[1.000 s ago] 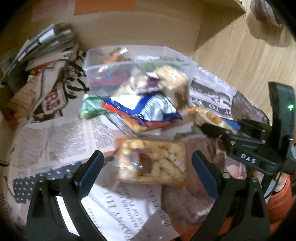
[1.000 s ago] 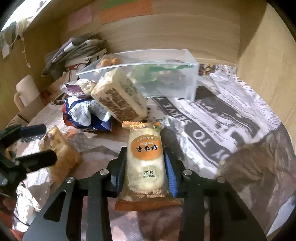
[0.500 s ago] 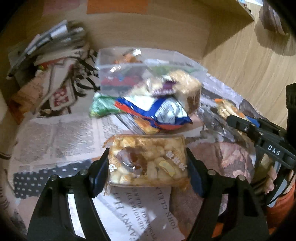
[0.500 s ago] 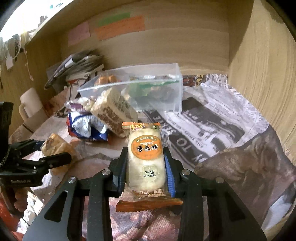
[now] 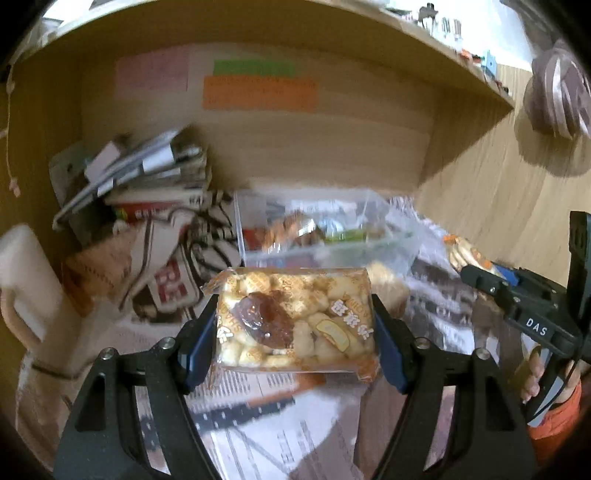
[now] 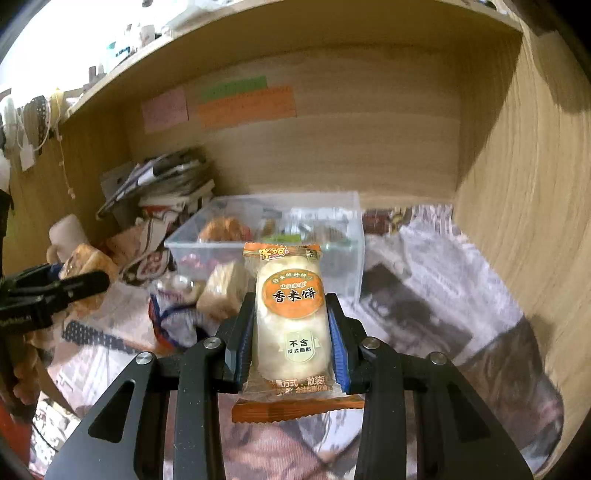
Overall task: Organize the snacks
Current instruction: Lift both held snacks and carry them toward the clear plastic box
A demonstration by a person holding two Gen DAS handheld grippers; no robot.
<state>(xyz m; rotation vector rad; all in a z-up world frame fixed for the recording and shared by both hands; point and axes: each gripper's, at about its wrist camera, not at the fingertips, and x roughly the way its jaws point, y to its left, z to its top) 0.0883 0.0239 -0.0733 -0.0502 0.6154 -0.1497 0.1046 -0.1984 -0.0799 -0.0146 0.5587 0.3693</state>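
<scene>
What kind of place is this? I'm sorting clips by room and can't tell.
Probably a home desk nook under a wooden shelf. Sticky notes are on the back panel, a stack of papers sits in the corner, and newspaper covers the surface around a clear box of snacks.

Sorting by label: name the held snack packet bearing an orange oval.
The white rice-cracker packet with orange ends in the right gripper; the left gripper's clear puffed-snack packet lacks it.

Newspaper [image 6: 424, 258] is covering the desk. A stack of papers [image 5: 147, 166] is leaning in the back left corner, with a white mug [image 5: 26, 280] sitting just beside it. Pink, green and orange notes [image 6: 243, 103] are sticking to the back wall.
</scene>
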